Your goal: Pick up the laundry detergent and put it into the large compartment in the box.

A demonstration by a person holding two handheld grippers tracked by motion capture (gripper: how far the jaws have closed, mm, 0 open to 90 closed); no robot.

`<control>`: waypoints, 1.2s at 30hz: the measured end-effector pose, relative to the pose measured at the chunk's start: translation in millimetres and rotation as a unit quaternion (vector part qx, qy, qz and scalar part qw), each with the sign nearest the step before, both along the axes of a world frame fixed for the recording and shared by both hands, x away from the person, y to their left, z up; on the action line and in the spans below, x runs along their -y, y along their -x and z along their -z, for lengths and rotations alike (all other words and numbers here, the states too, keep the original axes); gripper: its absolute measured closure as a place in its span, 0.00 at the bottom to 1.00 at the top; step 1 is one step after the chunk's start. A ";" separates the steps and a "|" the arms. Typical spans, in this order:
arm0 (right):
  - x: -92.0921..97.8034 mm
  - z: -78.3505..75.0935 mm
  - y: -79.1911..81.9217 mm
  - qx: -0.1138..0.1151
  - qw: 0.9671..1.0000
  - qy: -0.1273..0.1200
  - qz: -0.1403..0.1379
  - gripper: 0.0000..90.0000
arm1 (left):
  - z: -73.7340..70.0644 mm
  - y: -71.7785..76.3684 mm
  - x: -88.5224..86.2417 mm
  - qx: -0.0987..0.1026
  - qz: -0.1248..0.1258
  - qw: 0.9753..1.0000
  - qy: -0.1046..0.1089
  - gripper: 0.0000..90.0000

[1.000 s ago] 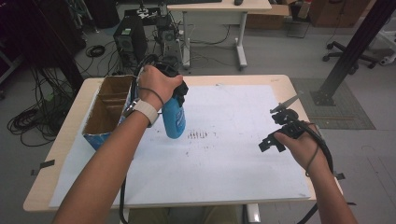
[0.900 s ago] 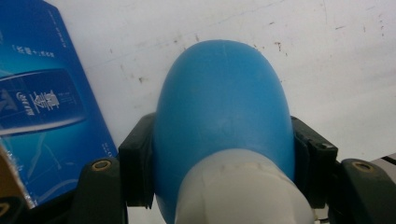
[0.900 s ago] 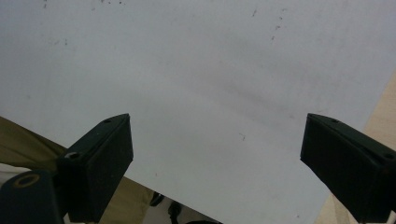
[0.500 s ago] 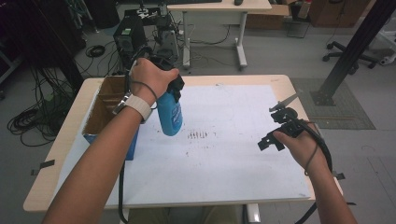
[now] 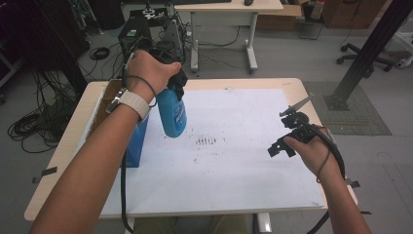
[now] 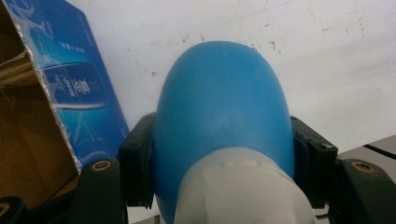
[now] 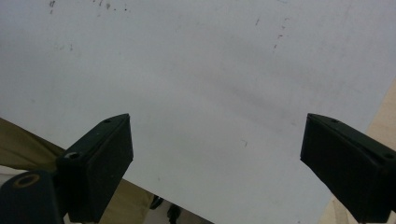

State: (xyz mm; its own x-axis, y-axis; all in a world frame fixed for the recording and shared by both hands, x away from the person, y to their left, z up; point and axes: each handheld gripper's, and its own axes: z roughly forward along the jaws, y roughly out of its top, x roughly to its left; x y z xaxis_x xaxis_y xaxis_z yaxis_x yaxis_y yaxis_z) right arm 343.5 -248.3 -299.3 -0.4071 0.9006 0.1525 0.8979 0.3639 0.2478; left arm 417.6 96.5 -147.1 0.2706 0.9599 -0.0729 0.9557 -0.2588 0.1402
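1. Bottle (image 5: 172, 111): blue, clamped between the jaws of the left hand-held gripper (image 5: 176, 84) and lifted clear of the white sheet (image 5: 234, 165) on the worktop (image 5: 297, 87).
2. Change: over the last second the bottle has moved left and up, closer to the blue box (image 5: 134, 146). Judgement: transfer toward the box is under way.
3. Box: open top, brown inside (image 6: 25, 154); no contents are discernible.
4. Right hand-held gripper (image 5: 288, 130): jaws wide apart, holding nothing, near the right edge of the sheet.

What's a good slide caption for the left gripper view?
Left tongs clamped on a blue bottle beside an open blue box.
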 end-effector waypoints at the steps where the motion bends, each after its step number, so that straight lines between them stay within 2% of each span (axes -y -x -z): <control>1: 0.1 0.0 0.1 0.001 1.000 0.000 0.000 0.10 | 0.0 0.0 0.0 0.000 0.000 1.000 0.000 0.42; 13: -2.3 0.1 0.0 0.003 1.000 0.000 -0.006 0.10 | -25.0 5.1 -11.6 0.011 -0.008 1.000 -0.001 0.42; 18: -2.5 -0.3 -0.1 0.005 1.000 -0.001 -0.007 0.10 | -31.6 5.9 -20.1 0.012 -0.018 1.000 0.010 0.42; 36: -2.7 -0.7 -0.4 0.004 1.000 0.000 -0.007 0.10 | -52.4 8.5 -46.5 0.026 -0.046 0.999 0.001 0.42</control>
